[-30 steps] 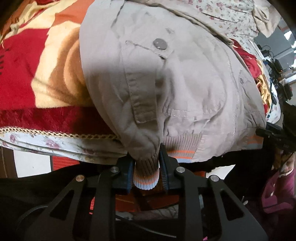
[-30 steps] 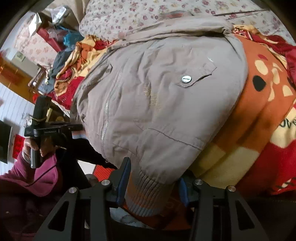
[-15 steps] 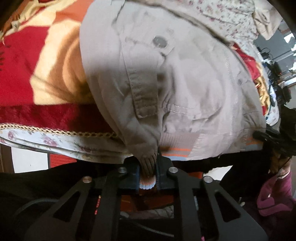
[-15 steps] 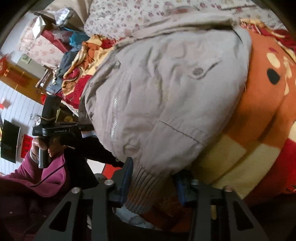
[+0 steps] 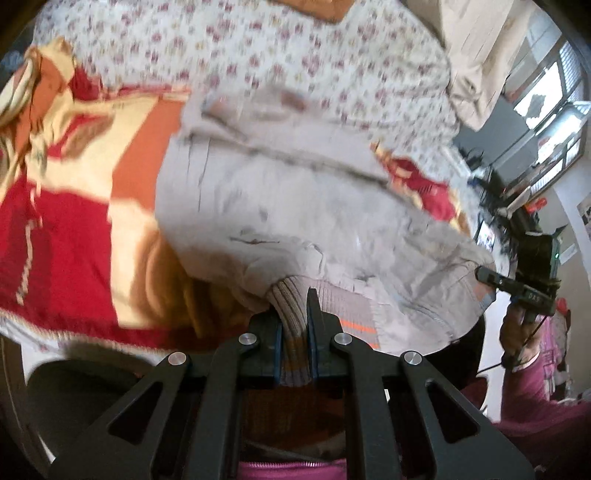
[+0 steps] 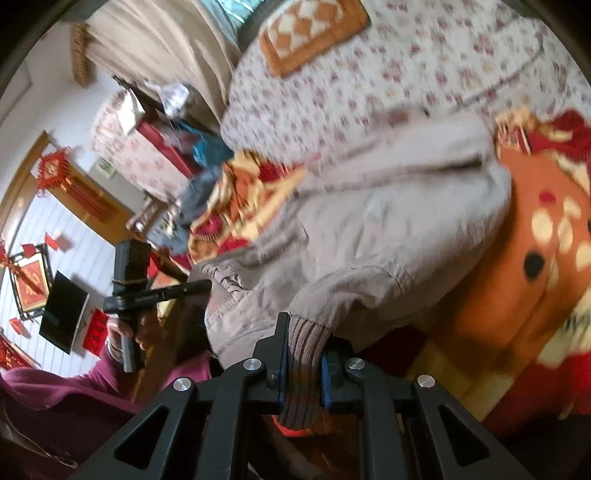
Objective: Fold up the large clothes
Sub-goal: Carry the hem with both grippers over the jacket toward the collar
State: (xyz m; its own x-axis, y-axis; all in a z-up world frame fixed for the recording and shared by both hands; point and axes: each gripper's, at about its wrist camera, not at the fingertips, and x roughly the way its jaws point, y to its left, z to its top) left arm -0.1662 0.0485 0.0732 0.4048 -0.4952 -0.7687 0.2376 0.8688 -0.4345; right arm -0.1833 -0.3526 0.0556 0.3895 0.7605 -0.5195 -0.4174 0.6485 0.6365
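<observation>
A beige jacket (image 5: pixel 295 206) lies front-up on a bed, its ribbed hem with orange stripes towards me. My left gripper (image 5: pixel 294 325) is shut on the ribbed hem (image 5: pixel 291 306) at the jacket's left corner and holds it raised off the bed. My right gripper (image 6: pixel 303 354) is shut on the ribbed hem (image 6: pixel 308 339) at the other corner, also raised. The jacket (image 6: pixel 388 229) bunches between the two. Each gripper shows in the other's view: the right gripper (image 5: pixel 524 291) and the left gripper (image 6: pixel 147 291). Both views are motion-blurred.
A red, orange and cream blanket (image 5: pixel 74 206) covers the near part of the bed, also seen in the right wrist view (image 6: pixel 535 266). A floral sheet (image 5: pixel 258 48) covers the far part. An orange cushion (image 6: pixel 314 33) lies at the head. Furniture and clutter stand beside the bed (image 6: pixel 155 155).
Both grippers closed on the ribbed hem corners, the right one last, and lifted them up and forward; the jacket's lower part now rises and bunches.
</observation>
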